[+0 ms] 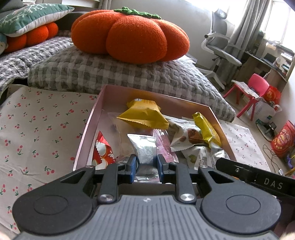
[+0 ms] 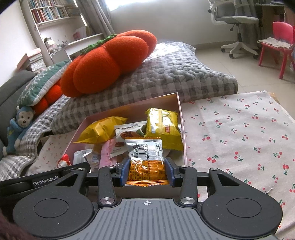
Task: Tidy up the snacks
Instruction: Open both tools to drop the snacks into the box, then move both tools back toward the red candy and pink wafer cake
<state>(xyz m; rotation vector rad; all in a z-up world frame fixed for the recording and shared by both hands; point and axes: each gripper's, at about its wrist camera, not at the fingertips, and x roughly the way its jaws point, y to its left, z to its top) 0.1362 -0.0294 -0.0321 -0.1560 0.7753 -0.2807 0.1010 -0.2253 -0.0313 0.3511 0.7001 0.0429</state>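
The table [image 2: 239,133] under my tongs is covered with a pale cloth printed with red cherries. On it sits the pink box [image 1: 118,96], open at the top and heaped with snack packets – yellow packets [image 1: 145,116], a white packet showing brown pastries [image 1: 186,136], and a red-and-white wrapper [image 1: 102,153] against the left wall. Behind the box lies a grey checked cushion [image 1: 114,73] carrying an orange pumpkin pillow [image 1: 132,38]; a green snowflake pillow [image 1: 31,16] and a second orange pillow lie farther back. A blue plush monkey [image 2: 19,127] sits at the left edge of the right view, below a bookshelf [image 2: 49,13]. A grey office chair [image 1: 219,48], a red child's chair [image 1: 256,90] and curtained windows fill the far side of the room, on a tiled floor.

My left tongs [image 1: 147,167] are clamped on a silver packet [image 1: 145,149] over the near end of the box. My right tongs [image 2: 146,171] are clamped on an orange-and-clear packet [image 2: 147,162] at the box's near right corner.

Hard to make out – the near rim of the box is hidden behind both tools, the print on the packets is too small to read, and I cannot tell whether either held packet touches the pile beneath it.
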